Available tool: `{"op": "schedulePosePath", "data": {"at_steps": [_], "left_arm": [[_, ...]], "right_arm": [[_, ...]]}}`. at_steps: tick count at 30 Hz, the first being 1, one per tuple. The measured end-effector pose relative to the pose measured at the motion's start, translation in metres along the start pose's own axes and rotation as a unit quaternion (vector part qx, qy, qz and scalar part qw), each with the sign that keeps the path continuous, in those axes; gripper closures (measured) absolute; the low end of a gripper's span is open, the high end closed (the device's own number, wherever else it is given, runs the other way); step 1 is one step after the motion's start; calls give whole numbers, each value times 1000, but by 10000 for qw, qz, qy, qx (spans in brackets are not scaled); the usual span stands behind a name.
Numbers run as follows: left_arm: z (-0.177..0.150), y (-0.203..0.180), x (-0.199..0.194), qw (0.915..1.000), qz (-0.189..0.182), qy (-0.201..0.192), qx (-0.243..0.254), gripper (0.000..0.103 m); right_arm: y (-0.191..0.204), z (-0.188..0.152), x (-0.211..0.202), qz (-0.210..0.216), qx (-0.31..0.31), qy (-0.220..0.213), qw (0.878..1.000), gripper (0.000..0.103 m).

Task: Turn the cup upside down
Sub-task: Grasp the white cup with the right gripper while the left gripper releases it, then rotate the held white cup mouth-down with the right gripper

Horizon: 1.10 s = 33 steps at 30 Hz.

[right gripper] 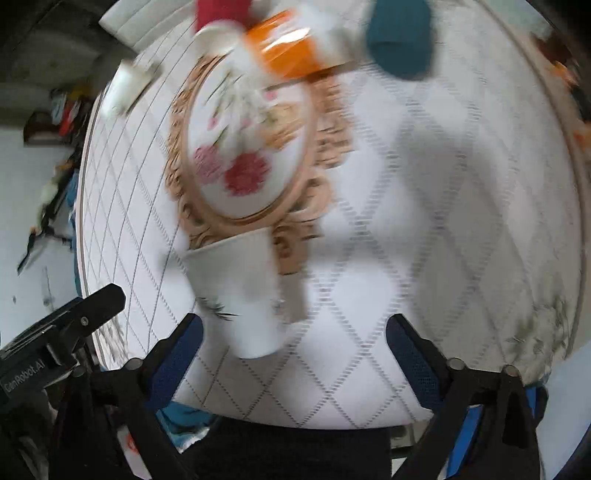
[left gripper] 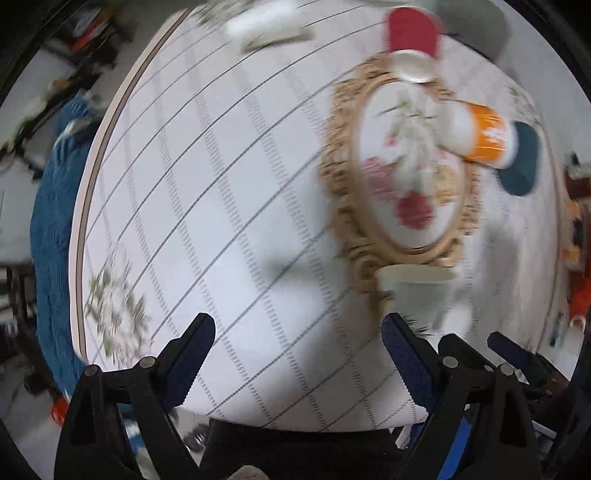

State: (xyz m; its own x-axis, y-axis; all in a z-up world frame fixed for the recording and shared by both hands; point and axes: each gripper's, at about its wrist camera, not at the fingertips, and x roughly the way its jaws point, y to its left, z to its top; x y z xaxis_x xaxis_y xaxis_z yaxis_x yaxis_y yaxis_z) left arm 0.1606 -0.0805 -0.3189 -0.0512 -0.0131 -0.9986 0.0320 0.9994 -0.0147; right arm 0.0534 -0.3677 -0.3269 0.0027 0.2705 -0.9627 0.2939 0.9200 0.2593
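A white cup (right gripper: 240, 291) stands mouth up on the round white table (right gripper: 424, 240), at the near end of an oval floral tray (right gripper: 243, 147). In the left wrist view the cup (left gripper: 415, 291) is just beyond my left gripper's right finger (left gripper: 402, 343). My left gripper (left gripper: 299, 332) is open and empty over the table. My right gripper (right gripper: 295, 332) is open and empty, with the cup just past its left finger (right gripper: 184, 343). Both views are motion-blurred.
An orange and white cup (left gripper: 480, 133) lies on its side at the tray's far end, with a red cup (left gripper: 410, 33) and a teal cup (left gripper: 521, 162) standing mouth down nearby. A white box (left gripper: 266, 26) sits at the far table edge. The table edge (left gripper: 85, 206) curves at the left.
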Motion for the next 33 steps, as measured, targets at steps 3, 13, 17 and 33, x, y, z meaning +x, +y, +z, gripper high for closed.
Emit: {"op": "schedulePosePath", "data": {"at_steps": [3, 13, 17, 33], "left_arm": [[-3, 21, 7, 9995, -33, 116, -302, 11], [-15, 45, 15, 9985, 4, 75, -547, 11], [-16, 45, 16, 9988, 27, 63, -485, 11], [-13, 36, 15, 9993, 290, -160, -153, 11]], "right_arm": [[28, 1, 17, -147, -324, 136, 9993, 10], [35, 3, 31, -345, -329, 148, 9988, 37], [27, 10, 37, -342, -145, 197, 9991, 37], [20, 7, 3, -460, -277, 214, 9983, 20]]}}
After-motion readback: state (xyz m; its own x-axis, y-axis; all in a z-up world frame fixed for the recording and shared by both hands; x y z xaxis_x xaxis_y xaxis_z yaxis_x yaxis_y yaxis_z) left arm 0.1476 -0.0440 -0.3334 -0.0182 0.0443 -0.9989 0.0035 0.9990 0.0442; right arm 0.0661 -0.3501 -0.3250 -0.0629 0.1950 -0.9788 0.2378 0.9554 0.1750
